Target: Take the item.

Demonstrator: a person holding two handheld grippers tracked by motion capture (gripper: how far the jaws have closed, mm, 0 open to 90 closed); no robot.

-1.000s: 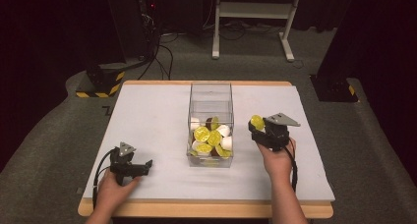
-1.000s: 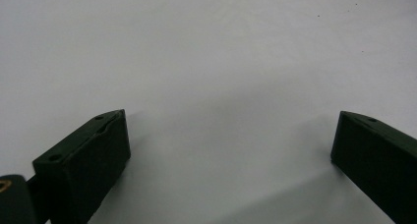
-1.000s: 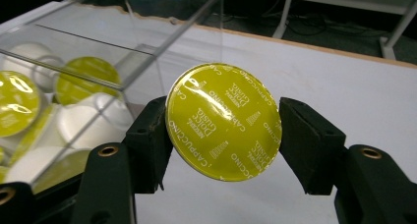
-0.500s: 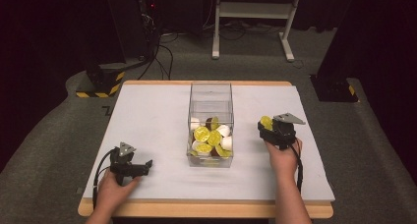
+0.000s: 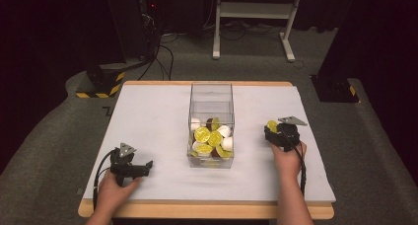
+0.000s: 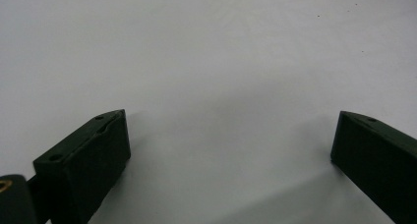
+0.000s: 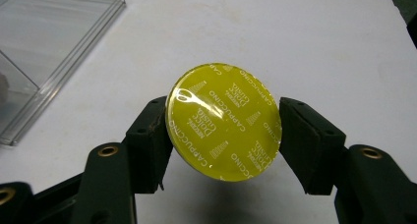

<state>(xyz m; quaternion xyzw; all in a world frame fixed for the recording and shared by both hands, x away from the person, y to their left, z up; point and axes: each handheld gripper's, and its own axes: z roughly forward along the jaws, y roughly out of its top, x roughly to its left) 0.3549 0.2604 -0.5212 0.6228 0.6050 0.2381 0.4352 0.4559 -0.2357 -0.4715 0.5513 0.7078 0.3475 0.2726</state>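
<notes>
A: What is laid out, from the biggest thing down?

B: A white tabletop (image 5: 148, 116) is seen, with a clear box (image 5: 211, 124) stood at its middle. Inside the box a heap of coffee pods (image 5: 211, 138) is piled, yellow-lidded, white and dark ones mixed.

A: And the hands?

B: The right gripper (image 5: 271, 131) is held to the right of the box, near it but not touching, above bare tabletop. A single yellow pod (image 7: 223, 121) is clamped between its fingers (image 7: 147, 140), gripped by the rim on two opposite sides. The foil lid is turned toward that gripper's camera, so the pod's axis is pointed along the fingers rather than across them.

A: The other one?

B: The left gripper (image 5: 143, 167) is rested near the front left corner, well apart from the box. Its fingers (image 6: 93, 155) are spread wide with nothing between them; bare tabletop is seen past them.

A: What does the coming move turn on?

B: The box lies to the left of the held pod, its corner being caught at the upper left of the right gripper view. The right hand is much the nearer. Whether the pod is being taken from the box or carried to it cannot be judged here.
</notes>
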